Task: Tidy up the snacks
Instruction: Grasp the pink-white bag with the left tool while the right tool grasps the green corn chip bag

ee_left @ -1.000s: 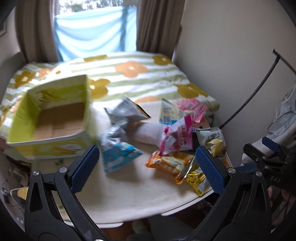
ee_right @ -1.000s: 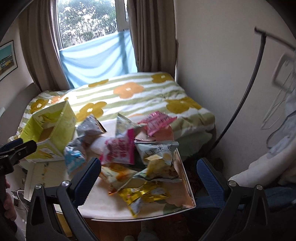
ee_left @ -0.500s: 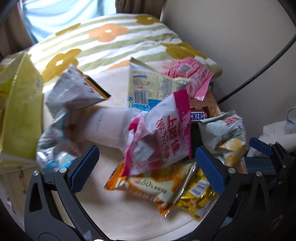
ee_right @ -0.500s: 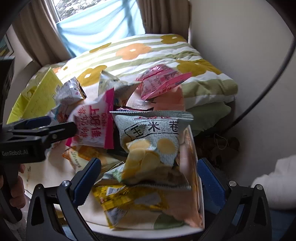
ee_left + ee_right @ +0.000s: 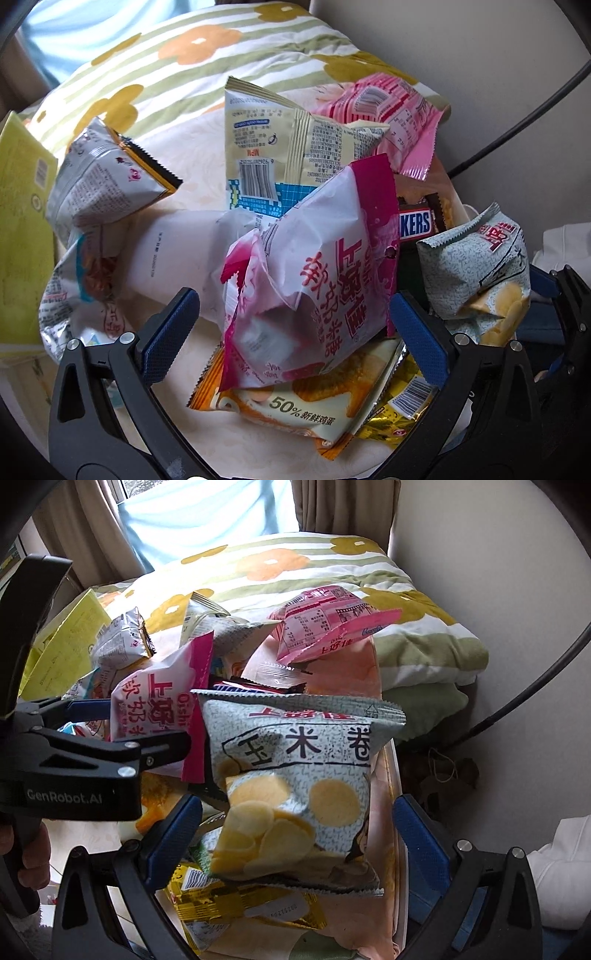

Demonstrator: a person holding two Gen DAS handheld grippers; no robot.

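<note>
A heap of snack bags lies on a small cream table [image 5: 184, 435]. My left gripper [image 5: 295, 332] is open, its blue pads on either side of a pink and white bag [image 5: 317, 280] that leans on an orange bag [image 5: 295, 406]. My right gripper [image 5: 295, 834] is open around a grey-green corn-chip bag [image 5: 299, 790], which also shows at the right of the left wrist view [image 5: 476, 273]. The left gripper shows in the right wrist view [image 5: 140, 746] next to the pink and white bag [image 5: 162, 701]. A yellow-green box [image 5: 18, 240] stands at the left.
Other bags lie around: a silver one [image 5: 103, 177], a cream one [image 5: 288, 155], a pink one [image 5: 391, 110], a Snickers bar [image 5: 413, 225], a gold one [image 5: 236, 901]. A flowered quilt [image 5: 280, 565] lies behind. A wall and a black cable [image 5: 532, 686] stand right.
Both grippers have moved forward and down into the heap. The pink and white bag now sits between the left pads, the corn-chip bag between the right pads. Both stay open.
</note>
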